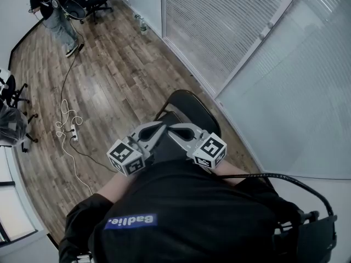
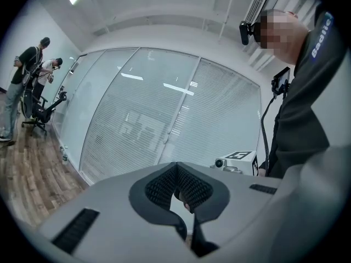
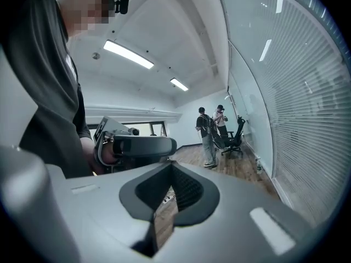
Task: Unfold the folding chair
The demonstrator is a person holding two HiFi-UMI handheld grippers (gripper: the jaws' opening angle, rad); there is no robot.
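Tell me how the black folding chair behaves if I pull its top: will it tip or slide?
The folding chair probably tips easily: it seems to stand upright and thin beside the glass wall. It may slide, since the wood floor looks smooth. Its curved top looks rigid.

Folding chair (image 1: 189, 104): lower half hidden behind person's torso (image 1: 186, 212); perhaps folded, unclear.
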